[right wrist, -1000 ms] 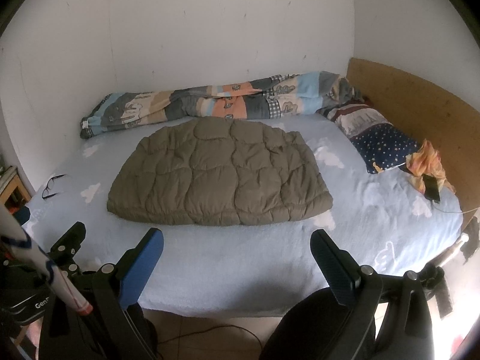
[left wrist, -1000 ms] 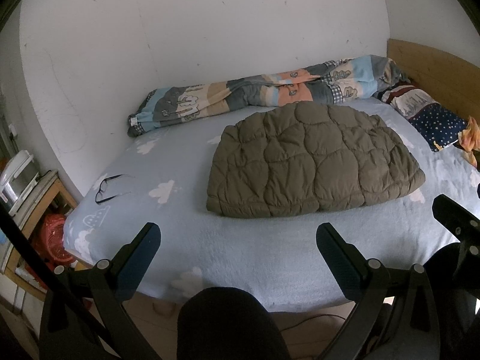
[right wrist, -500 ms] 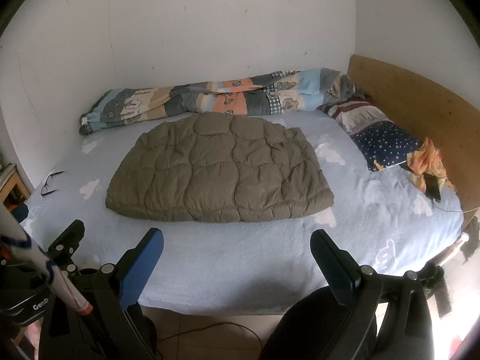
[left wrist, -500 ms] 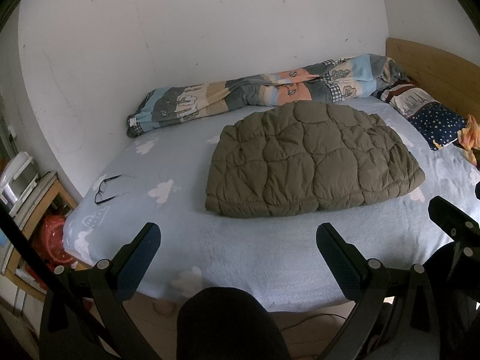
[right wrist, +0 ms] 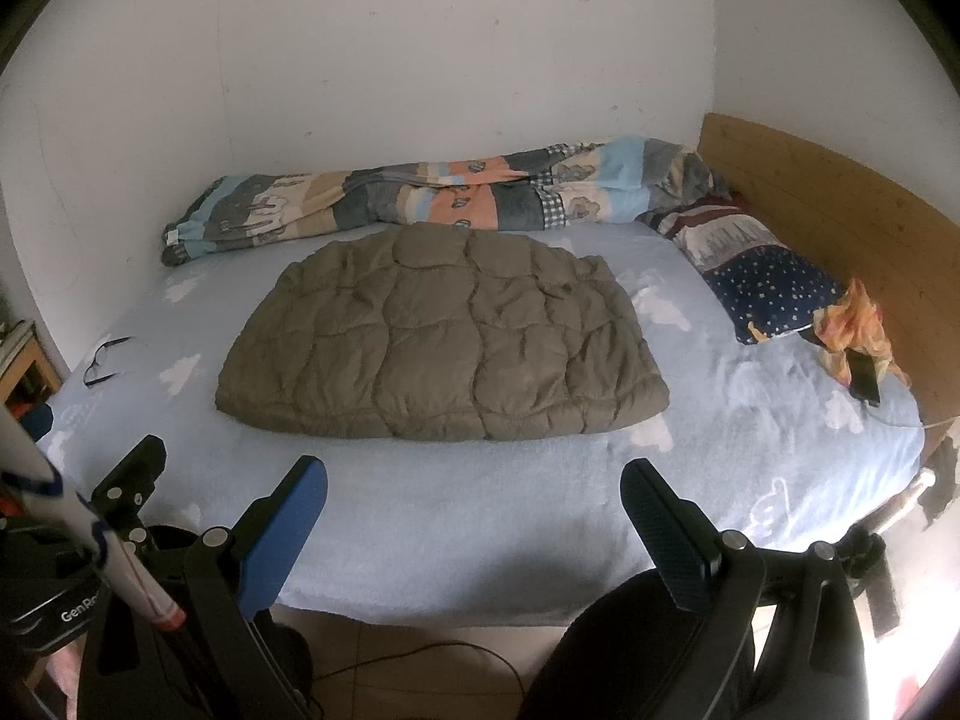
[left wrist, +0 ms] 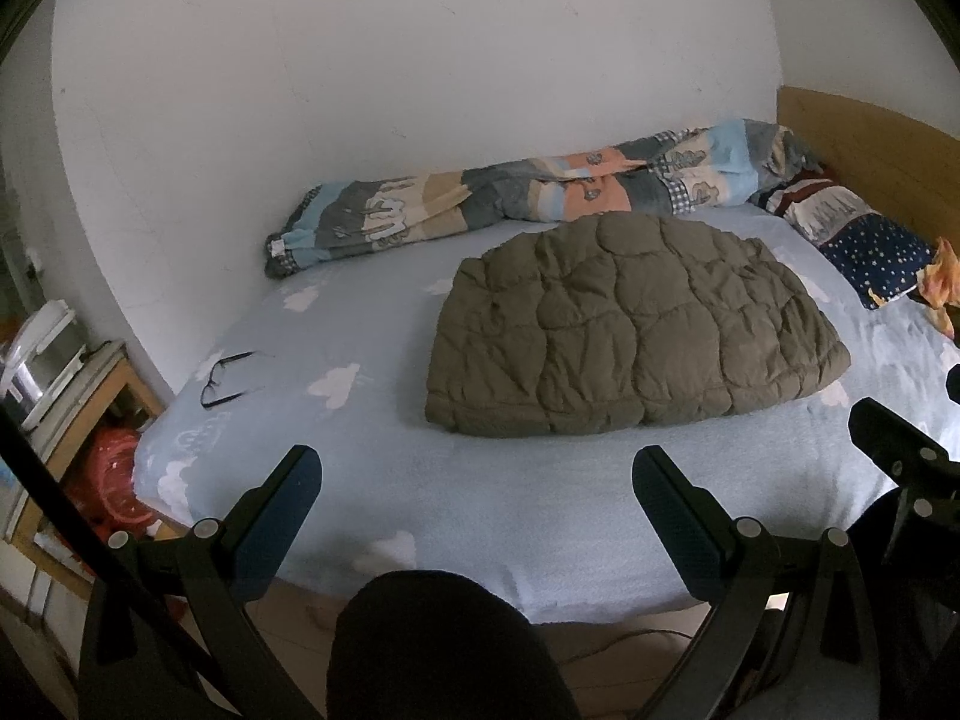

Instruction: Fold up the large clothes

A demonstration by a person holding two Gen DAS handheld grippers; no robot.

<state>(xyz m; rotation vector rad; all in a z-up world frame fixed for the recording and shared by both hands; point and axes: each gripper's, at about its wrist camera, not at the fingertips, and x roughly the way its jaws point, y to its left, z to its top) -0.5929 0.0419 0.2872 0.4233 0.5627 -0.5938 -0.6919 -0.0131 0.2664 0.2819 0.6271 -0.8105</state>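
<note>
An olive quilted puffer garment (left wrist: 630, 324) (right wrist: 444, 336) lies folded flat in the middle of a light blue bed sheet with cloud prints (left wrist: 480, 498) (right wrist: 480, 510). My left gripper (left wrist: 477, 474) is open and empty, held back from the bed's near edge, well short of the garment. My right gripper (right wrist: 474, 480) is also open and empty, near the same edge. Part of the right gripper's body (left wrist: 900, 456) shows at the right of the left wrist view, and the left gripper's body (right wrist: 129, 480) at the lower left of the right wrist view.
A rolled patterned duvet (left wrist: 540, 192) (right wrist: 456, 198) lies along the wall. A starred pillow (right wrist: 762, 276), an orange cloth with a phone (right wrist: 858, 348) and a wooden headboard (right wrist: 840, 210) are at right. Glasses (left wrist: 228, 378) lie at left, beside a wooden shelf (left wrist: 66, 396).
Both views have lifted and pulled back very slightly; the garment and bedding have not moved. Both grippers stay open.
</note>
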